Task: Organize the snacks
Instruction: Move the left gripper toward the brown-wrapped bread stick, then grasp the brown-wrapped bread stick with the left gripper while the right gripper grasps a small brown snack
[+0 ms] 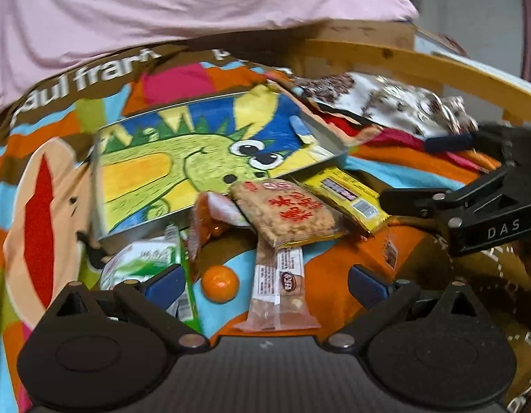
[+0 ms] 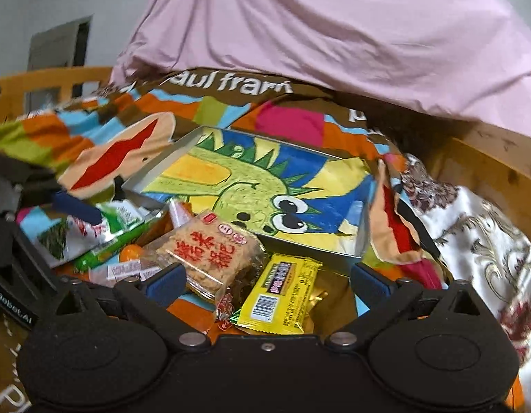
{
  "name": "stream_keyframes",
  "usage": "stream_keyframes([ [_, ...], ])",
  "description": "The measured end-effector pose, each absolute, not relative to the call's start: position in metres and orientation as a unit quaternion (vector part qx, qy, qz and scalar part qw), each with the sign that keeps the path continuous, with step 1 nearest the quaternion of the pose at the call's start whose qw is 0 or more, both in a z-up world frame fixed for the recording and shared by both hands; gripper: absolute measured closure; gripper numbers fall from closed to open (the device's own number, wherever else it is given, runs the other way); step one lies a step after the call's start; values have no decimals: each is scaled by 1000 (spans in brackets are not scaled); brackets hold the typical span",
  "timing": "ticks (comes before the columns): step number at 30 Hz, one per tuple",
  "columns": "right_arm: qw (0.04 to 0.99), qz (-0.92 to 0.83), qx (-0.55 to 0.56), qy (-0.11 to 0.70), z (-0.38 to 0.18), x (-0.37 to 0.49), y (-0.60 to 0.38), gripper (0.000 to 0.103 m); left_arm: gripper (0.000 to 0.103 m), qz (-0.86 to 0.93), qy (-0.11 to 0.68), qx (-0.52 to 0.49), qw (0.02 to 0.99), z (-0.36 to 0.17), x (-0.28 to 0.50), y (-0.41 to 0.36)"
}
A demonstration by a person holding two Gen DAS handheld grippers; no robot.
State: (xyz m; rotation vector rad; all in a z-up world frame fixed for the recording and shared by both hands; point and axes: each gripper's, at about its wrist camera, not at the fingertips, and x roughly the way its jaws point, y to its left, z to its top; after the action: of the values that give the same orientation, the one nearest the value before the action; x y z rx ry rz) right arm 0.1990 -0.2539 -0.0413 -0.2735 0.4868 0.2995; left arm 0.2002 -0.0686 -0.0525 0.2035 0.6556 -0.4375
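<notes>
A tin tray (image 1: 210, 158) with a green dragon drawing lies on a colourful blanket; it also shows in the right wrist view (image 2: 251, 189). Snacks are piled at its near edge: a rice cracker pack with red characters (image 1: 289, 210) (image 2: 210, 251), a yellow bar (image 1: 348, 199) (image 2: 282, 292), a pink nut bar (image 1: 279, 289), a green-white packet (image 1: 141, 261) (image 2: 89, 230) and a small orange ball (image 1: 220, 283) (image 2: 130, 252). My left gripper (image 1: 265, 285) is open over the nut bar. My right gripper (image 2: 267, 284) is open over the cracker and yellow bar.
A person in a pink shirt (image 1: 162, 10) sits behind the tray. A wooden rail (image 1: 420, 65) curves around the blanket (image 1: 41, 206). A white patterned cloth (image 2: 478, 227) lies at the right. The right gripper's body (image 1: 471, 206) shows in the left wrist view.
</notes>
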Motion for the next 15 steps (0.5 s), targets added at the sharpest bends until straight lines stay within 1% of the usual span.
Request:
stream_keyframes([
  [1, 948, 150, -139, 242, -44, 201, -252, 7, 1, -219, 319, 108, 916, -54, 203, -70],
  [2, 946, 154, -142, 246, -46, 204, -250, 10, 2, -227, 321, 115, 912, -56, 205, -72],
  [4, 943, 159, -147, 254, -51, 210, -247, 16, 8, -240, 326, 118, 907, -59, 210, -73],
  [5, 942, 157, -150, 256, -53, 212, -246, 20, 9, -246, 331, 118, 903, -60, 213, -74],
  [6, 941, 156, -151, 260, -56, 213, -246, 25, 14, -253, 334, 116, 901, -61, 216, -73],
  [12, 935, 168, -127, 284, -64, 224, -246, 41, 32, -284, 342, 119, 888, -64, 225, -76],
  [13, 935, 169, -121, 287, -65, 227, -246, 42, 38, -284, 344, 119, 887, -65, 227, -78],
  [15, 933, 172, -112, 294, -68, 230, -245, 51, 44, -283, 355, 112, 884, -66, 232, -78],
])
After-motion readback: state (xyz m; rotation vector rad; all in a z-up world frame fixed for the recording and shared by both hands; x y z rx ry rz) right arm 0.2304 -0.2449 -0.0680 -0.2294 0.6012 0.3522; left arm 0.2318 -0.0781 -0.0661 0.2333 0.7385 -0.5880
